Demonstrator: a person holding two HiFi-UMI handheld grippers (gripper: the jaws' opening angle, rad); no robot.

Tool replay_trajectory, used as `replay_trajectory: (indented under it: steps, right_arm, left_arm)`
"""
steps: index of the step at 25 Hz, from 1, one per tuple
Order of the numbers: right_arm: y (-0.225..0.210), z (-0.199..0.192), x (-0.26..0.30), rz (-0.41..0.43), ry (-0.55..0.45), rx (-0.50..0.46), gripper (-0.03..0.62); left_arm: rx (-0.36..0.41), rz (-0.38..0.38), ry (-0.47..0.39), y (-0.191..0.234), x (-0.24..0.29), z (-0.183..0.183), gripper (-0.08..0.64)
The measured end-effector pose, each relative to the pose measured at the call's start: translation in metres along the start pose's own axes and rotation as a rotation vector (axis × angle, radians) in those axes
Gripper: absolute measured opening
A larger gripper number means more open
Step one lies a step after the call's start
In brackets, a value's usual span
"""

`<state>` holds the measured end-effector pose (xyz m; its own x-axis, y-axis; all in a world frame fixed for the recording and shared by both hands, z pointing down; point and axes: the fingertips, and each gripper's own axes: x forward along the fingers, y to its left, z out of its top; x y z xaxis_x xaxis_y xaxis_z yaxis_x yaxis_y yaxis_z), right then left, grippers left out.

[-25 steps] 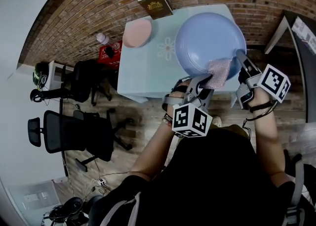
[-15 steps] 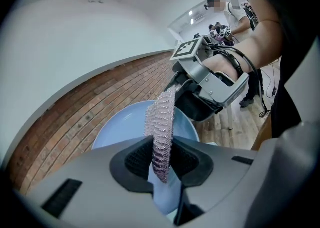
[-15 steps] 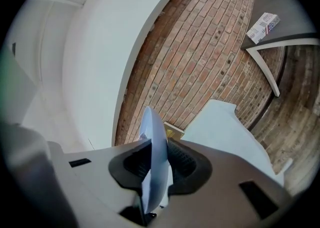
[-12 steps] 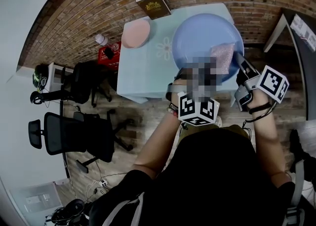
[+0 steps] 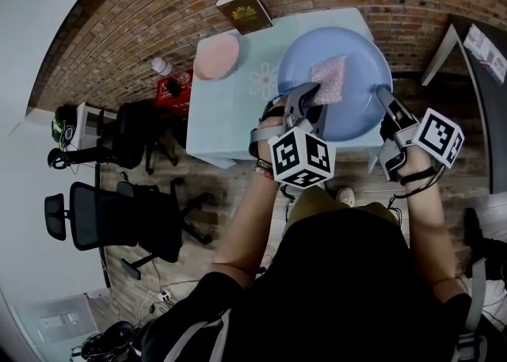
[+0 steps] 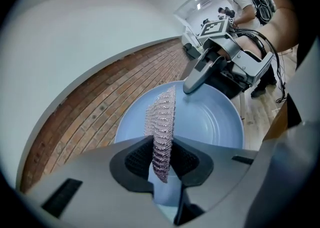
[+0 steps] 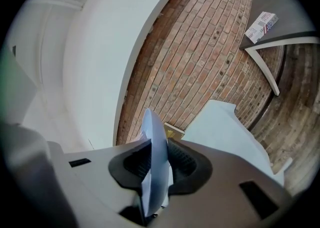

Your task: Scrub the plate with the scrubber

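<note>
Plate [image 5: 360,115] sits over the tabletop [image 5: 230,107], rim clamped in the right gripper's [image 5: 383,95] jaws. The left gripper's [image 5: 313,99] jaws grip the scrubber [image 5: 329,79], which reaches ahead of them across the plate's face

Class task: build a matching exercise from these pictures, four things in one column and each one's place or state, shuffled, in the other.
1 blue plate
2 scrubber
3 pink plate
4 brown book

A pinched in left gripper
B on table's far edge
C rim clamped in right gripper
D lying free at table's left edge

Pairs: 1-C, 2-A, 3-D, 4-B
</note>
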<state>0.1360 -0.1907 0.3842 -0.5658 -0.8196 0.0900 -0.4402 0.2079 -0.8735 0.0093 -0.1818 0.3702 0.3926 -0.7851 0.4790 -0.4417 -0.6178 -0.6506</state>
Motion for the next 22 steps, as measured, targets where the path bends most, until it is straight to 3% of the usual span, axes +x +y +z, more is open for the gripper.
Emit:
replay_trajectory:
  steps: [9,15,22]
  right_arm:
    - [-0.005,0.009,-0.001,-0.017,-0.019,-0.016,0.092]
    - [-0.009,0.009,0.001,-0.029,-0.019,-0.014,0.094]
    - [-0.005,0.005,0.007,-0.007,-0.009,-0.004,0.094]
  left_arm:
    - [-0.043,-0.074,0.023,-0.028,-0.02,-0.019,0.087]
    - [0.005,-0.145,-0.029,-0.056,-0.021,0.001,0.087]
    - [0.014,-0.129,-0.073,-0.044,-0.007,0.027,0.087]
